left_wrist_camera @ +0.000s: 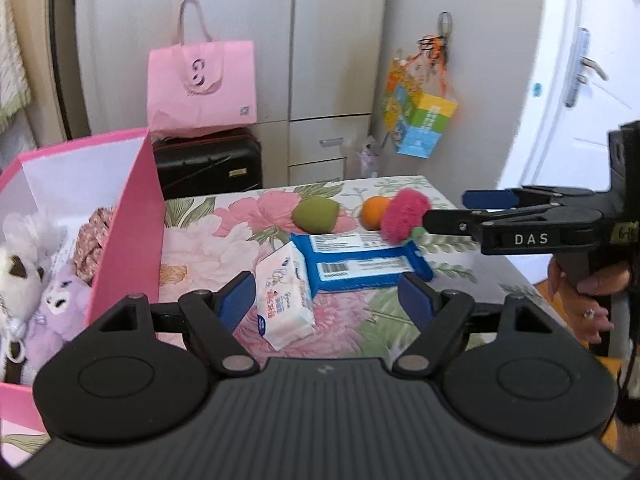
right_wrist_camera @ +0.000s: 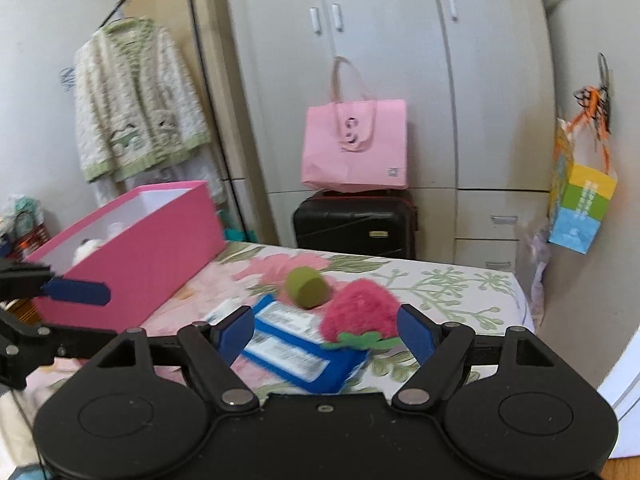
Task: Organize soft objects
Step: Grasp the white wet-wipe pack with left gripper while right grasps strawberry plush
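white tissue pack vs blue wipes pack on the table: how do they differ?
The white tissue pack is white with small printed pictures; the blue wipes pack is blue with white barcode labels. The tissue pack looks smaller and chunkier, the wipes pack wider and flatter. The tissue pack lies nearer the pink box; the wipes pack carries the fuzzy pink toy at its far corner. Both lie unheld on the floral tablecloth.

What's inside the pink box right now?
In the pink box: a white plush toy, a purple plush toy and a floral fabric piece. The near wall and the toys hide the box floor.
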`<state>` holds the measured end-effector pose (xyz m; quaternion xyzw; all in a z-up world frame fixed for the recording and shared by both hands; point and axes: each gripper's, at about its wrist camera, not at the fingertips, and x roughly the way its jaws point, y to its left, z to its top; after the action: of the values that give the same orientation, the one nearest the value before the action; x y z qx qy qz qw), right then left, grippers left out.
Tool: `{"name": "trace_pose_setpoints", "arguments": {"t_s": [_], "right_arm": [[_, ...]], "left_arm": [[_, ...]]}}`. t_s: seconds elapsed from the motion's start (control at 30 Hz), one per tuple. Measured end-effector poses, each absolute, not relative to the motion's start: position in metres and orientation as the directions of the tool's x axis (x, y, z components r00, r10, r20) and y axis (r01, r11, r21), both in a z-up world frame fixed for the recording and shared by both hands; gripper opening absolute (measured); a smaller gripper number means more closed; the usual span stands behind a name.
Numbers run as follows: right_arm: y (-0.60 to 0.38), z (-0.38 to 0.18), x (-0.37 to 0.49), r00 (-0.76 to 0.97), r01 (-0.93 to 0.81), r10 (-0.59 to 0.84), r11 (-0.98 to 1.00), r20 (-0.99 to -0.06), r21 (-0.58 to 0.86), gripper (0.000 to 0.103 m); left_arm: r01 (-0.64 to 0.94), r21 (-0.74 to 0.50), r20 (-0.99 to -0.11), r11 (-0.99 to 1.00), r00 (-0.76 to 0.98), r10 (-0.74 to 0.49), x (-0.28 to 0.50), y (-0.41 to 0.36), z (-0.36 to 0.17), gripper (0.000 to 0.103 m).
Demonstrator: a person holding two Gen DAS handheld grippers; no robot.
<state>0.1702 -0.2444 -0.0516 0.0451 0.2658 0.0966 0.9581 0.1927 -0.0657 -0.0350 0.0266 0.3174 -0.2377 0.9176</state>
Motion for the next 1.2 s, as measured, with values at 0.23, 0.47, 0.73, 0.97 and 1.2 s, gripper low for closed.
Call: {"name": "trace_pose_setpoints", "arguments": {"t_s": [0.23, 0.47, 0.73, 0.97, 1.2], "right_arm": [[-0.257, -0.075, 0.197, 0.830, -0.092, 0.188, 0.975, -0.525, 0.203, 0.082], [-0.263, -0.088, 0.214, 0.807, -0.058, 0.209, 0.959, -0.552, 0.278, 0.082], [-0.264, -0.103, 0.226, 0.789, -0.023, 0.238, 0.933, -0.567, 0.360, 0.083], [-0.263, -0.106, 0.227, 0.794, -0.010, 0.245, 0.920, -0.556, 0.392, 0.085], [-0.266, -0.108, 0.226, 0.799, 0.008, 0.241, 0.912, -0.550, 0.411, 0.075]], "left_arm": [[0.368, -0.108, -0.599, 0.924, 0.717, -0.356, 0.225, -0.075, -0.062, 0.076], [0.298, -0.118, -0.607, 0.947, 0.733, -0.307, 0.250, -0.082, -0.081, 0.076], [0.237, -0.221, -0.666, 0.946, 0.672, -0.324, 0.269, -0.076, -0.104, 0.077], [0.220, -0.240, -0.657, 0.946, 0.680, -0.325, 0.265, -0.075, -0.107, 0.078], [0.193, -0.247, -0.661, 0.950, 0.683, -0.311, 0.262, -0.076, -0.107, 0.078]]}}
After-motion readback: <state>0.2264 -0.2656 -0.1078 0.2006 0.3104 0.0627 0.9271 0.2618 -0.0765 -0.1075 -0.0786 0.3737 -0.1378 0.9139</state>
